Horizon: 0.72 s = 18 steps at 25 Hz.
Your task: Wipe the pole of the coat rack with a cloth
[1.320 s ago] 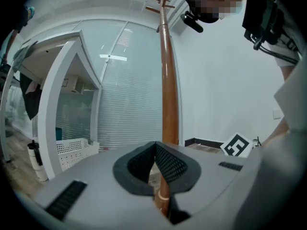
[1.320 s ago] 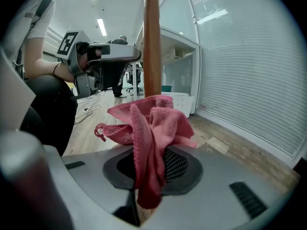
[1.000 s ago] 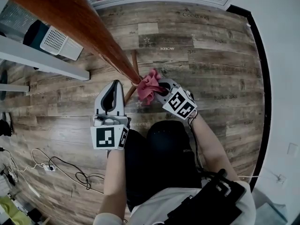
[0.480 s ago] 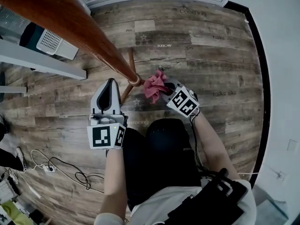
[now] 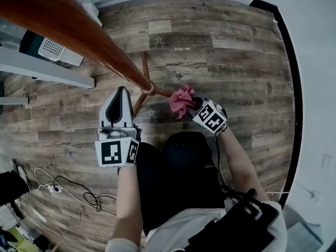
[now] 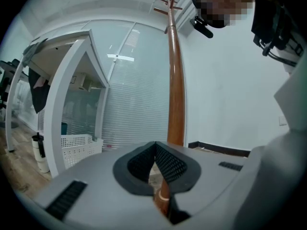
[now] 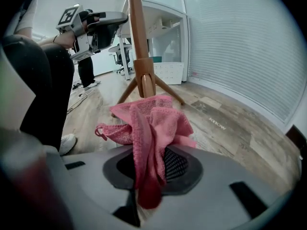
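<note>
The right gripper [image 7: 156,169] pinches a pink cloth [image 7: 148,123] between its black ribbed pads. The cloth is a nubbly terry weave. It bunches in soft folds above the jaws, and a loose corner flops out to their left. Just ahead of the jaws, slightly left, stands the pole [image 7: 135,28] of the coat rack. It is smooth, round, reddish-brown wood that thickens to a collar low down, where slim legs [image 7: 169,91] splay outward. The cloth hangs near that collar, but whether it touches the wood cannot be told. Beyond lies the floor [image 7: 225,123] of grey-brown rough-grained planks with printed words.

The left gripper [image 6: 154,153] has its grey, rounded jaws pressed together at the tips, with nothing between the ribbed pads. Straight ahead of it, a little right, the same pole rises tall and glossy. Farther off to its left sit a white perforated basket [image 6: 79,145] and a pale wall of horizontal blinds [image 6: 139,99].

In the head view the left gripper is beside the rack's base and the right gripper is across from it.
</note>
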Available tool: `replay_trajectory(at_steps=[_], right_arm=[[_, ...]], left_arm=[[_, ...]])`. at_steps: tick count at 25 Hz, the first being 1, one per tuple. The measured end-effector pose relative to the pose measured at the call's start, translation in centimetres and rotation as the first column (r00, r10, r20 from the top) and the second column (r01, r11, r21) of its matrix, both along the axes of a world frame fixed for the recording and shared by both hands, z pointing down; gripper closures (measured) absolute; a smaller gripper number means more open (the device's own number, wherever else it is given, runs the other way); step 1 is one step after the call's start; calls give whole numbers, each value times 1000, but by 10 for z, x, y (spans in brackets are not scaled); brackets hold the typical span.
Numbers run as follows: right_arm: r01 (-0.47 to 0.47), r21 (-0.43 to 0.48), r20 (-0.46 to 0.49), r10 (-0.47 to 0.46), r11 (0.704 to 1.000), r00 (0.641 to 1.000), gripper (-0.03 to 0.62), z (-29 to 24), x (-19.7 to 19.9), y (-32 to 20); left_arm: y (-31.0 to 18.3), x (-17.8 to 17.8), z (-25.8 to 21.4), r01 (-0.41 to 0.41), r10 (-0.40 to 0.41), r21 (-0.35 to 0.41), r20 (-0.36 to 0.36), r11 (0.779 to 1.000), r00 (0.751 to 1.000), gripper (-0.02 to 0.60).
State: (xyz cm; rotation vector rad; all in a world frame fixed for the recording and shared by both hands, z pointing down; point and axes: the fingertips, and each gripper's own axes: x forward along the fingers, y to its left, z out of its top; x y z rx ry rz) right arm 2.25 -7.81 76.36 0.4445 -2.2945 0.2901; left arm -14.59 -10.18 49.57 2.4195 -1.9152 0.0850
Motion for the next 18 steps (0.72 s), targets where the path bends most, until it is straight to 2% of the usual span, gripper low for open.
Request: replay_trajectory(at_steps=[7,18], right_arm=[[-62,-76,-40,59,995,997,499,26,21,12],[-107,-125,-136,89,986,987,499,54,44,26]], left_arm=[[0,4,-1,-15,15,2,6,1000,1000,568],[5,7,-8,-16,15,15,13,1000,1000,568]])
